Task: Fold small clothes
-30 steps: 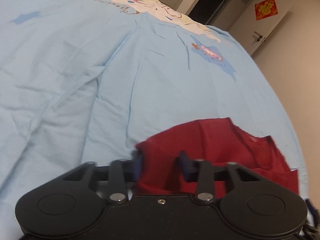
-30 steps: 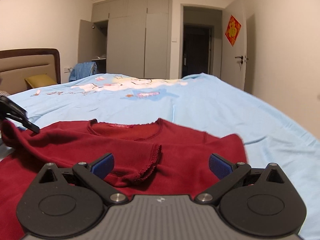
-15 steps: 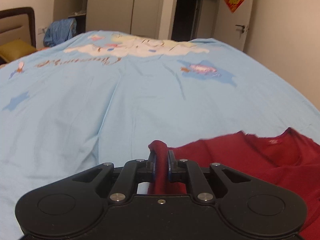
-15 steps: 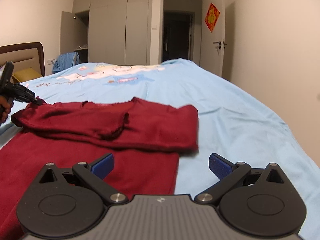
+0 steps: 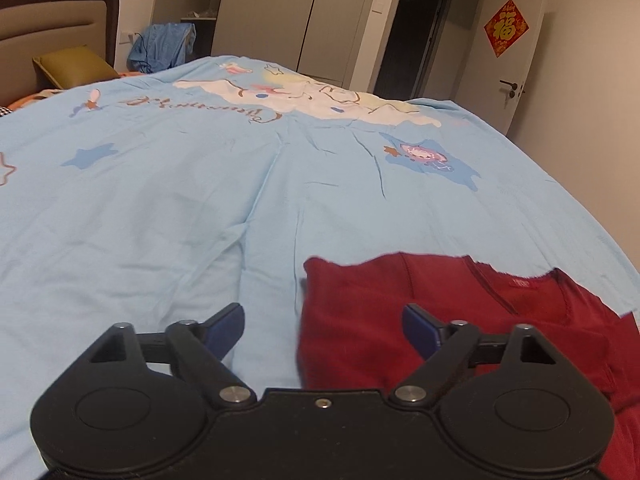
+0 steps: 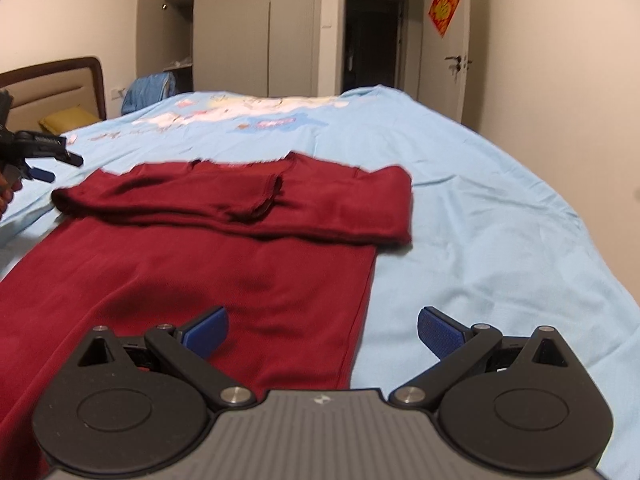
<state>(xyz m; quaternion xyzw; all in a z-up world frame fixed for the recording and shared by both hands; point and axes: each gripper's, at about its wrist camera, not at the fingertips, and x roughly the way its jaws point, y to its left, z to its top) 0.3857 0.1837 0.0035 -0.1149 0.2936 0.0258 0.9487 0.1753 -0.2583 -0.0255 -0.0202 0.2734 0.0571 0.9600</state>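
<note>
A dark red long-sleeved top (image 6: 248, 248) lies flat on the light blue bedspread (image 6: 500, 216), with both sleeves folded across its chest. My right gripper (image 6: 322, 330) is open above the top's lower right edge, holding nothing. In the left wrist view the top's left shoulder corner (image 5: 360, 304) lies just ahead. My left gripper (image 5: 323, 322) is open over that corner with nothing between its blue pads. The left gripper (image 6: 48, 160) also shows at the far left of the right wrist view, open and just off the folded sleeve.
The bedspread (image 5: 200, 200) stretches far ahead with a cartoon print. A headboard (image 5: 60, 20) and yellow pillow (image 5: 72, 66) are at the back left. Wardrobes (image 6: 248, 28), a dark doorway (image 6: 372, 40) and a door (image 6: 452, 52) stand beyond the bed.
My left gripper was shut on a fold of the red sleeve half a second ago; now it has let go and stands open. The right gripper drew back towards the hem, staying open.
</note>
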